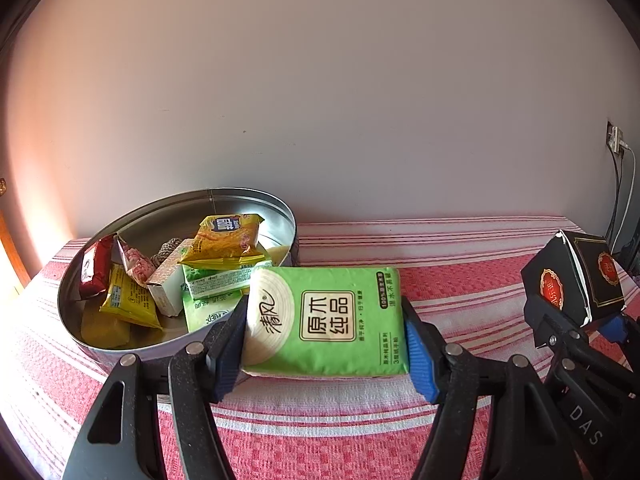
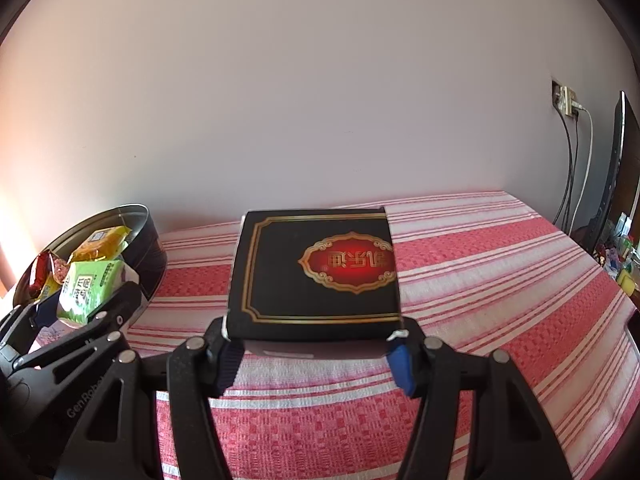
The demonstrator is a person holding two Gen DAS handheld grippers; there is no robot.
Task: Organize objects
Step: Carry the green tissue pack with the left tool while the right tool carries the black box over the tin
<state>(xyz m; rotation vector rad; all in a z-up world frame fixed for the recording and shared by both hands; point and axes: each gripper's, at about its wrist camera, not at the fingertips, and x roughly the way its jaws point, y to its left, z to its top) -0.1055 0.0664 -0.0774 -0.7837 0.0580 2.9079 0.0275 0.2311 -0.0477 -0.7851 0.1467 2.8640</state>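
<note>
My left gripper is shut on a green tissue pack, held above the striped cloth just right of the round metal tin. The same pack and the left gripper show at the left edge of the right wrist view, in front of the tin. My right gripper is shut on a black box with a red and gold emblem, held over the cloth. In the left wrist view that box sits at the far right in the right gripper.
The tin holds several snack packets, among them a yellow one, a red one and a small white carton. A red and white striped cloth covers the table. Cables hang from a wall socket; a dark screen stands at the right edge.
</note>
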